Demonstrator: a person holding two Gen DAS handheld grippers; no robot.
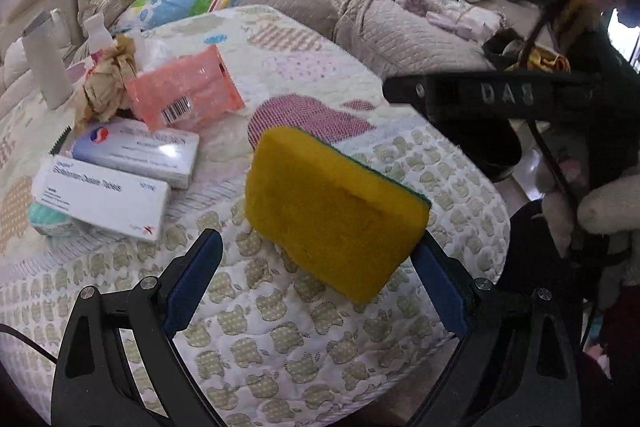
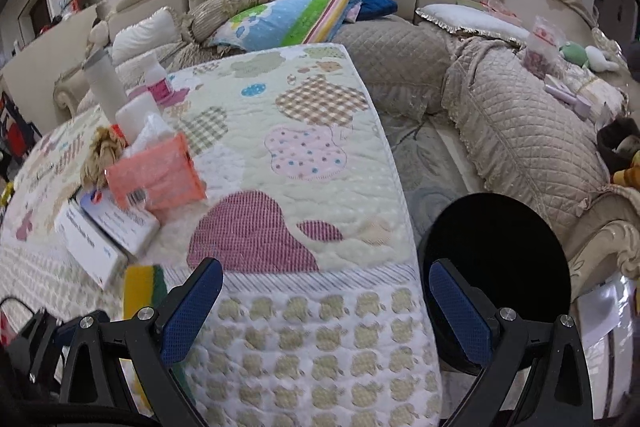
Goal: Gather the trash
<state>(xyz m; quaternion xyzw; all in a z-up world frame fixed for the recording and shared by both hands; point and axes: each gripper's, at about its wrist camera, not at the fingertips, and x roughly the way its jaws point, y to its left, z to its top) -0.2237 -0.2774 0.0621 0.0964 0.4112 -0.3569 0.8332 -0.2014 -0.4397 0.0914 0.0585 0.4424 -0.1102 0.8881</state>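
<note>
Quilted bed [image 1: 280, 347]: L fingers [image 1: 320, 283] spread w/ sponge [image 1: 332, 211] between (contact unclear), R fingers [image 2: 326, 307] spread, empty.

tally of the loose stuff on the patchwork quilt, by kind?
Sponge, yellow and green: 1
Medicine boxes, white: 2
Tissue pack, pink: 1
Crumpled brown paper: 1
White bottles or containers: 3
Total: 8

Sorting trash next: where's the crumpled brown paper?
Left wrist view, upper left: the crumpled brown paper lies on the quilt, touching the pink tissue pack, behind the medicine boxes.
</note>
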